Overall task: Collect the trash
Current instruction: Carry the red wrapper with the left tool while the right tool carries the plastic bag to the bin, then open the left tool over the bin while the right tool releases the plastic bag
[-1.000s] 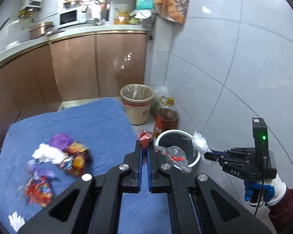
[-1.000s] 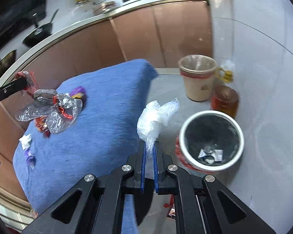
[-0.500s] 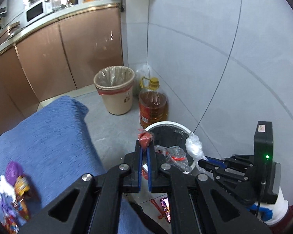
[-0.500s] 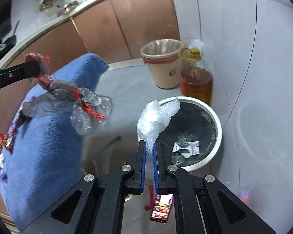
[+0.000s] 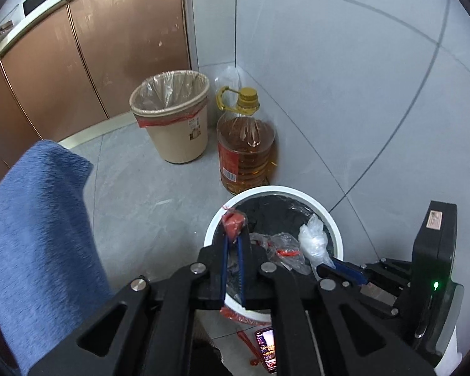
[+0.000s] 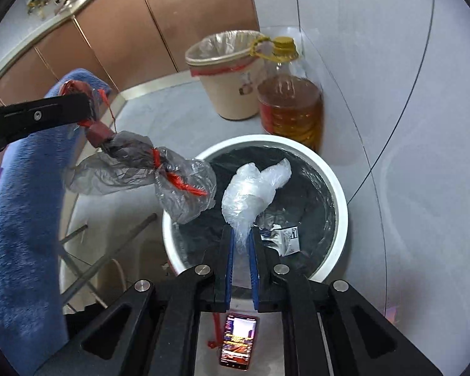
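Note:
My left gripper is shut on a red and clear crumpled wrapper, whose clear tail hangs over the rim of the white bin. The left gripper also shows in the right wrist view. My right gripper is shut on a clear crumpled plastic bag and holds it above the bin's black-lined inside. The right gripper also shows in the left wrist view, over the white bin. Paper scraps lie at the bin's bottom.
A beige lined bin and a bottle of oil stand beyond, by the grey tiled wall. A blue cloth-covered surface is at the left. A lit phone lies on the floor below. Brown cabinets are behind.
Both grippers have swung right, away from the blue surface, and now hold their trash over the white bin. Both remain shut on their pieces.

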The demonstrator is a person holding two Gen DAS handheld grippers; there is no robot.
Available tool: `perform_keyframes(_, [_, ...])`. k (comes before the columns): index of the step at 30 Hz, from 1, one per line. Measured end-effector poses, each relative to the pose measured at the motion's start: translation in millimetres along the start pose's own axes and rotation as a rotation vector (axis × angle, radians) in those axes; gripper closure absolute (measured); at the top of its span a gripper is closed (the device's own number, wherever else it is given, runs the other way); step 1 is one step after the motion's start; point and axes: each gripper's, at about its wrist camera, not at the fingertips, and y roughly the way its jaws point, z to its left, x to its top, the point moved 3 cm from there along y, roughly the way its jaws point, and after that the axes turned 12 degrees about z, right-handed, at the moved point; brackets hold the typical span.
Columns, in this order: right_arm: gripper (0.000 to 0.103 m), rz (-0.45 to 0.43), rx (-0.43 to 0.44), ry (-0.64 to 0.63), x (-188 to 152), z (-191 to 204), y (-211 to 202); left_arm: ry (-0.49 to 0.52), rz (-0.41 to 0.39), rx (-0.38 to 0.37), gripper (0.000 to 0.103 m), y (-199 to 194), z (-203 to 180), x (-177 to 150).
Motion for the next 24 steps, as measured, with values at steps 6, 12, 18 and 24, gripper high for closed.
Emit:
perform_keyframes(6, [0.078,0.008,-0.043,0.015,0.0,-9.3,8.5,-0.027,0.017,-0.058,0.067,16.9,-2.1,7.4])
perform_keyframes(12, [0.076,-0.005,-0.050,0.011,-5.3,-8.2,-1.7,-0.051,-0.006,-0.092,0.063,3.6,1.5,3.7])
perform_keyframes(18, [0.073,-0.057,-0.052,-0.008,-10.7,7.5,-31.9,-0.073,-0.068,-0.092,0.063,-35.8,9.4,-8.4])
perform_keyframes(24, [0.071,-0.126,-0.037,-0.046,-18.8,34.3,-72.6,-0.103,-0.150,-0.081,0.063,-92.5,25.4,-28.8])
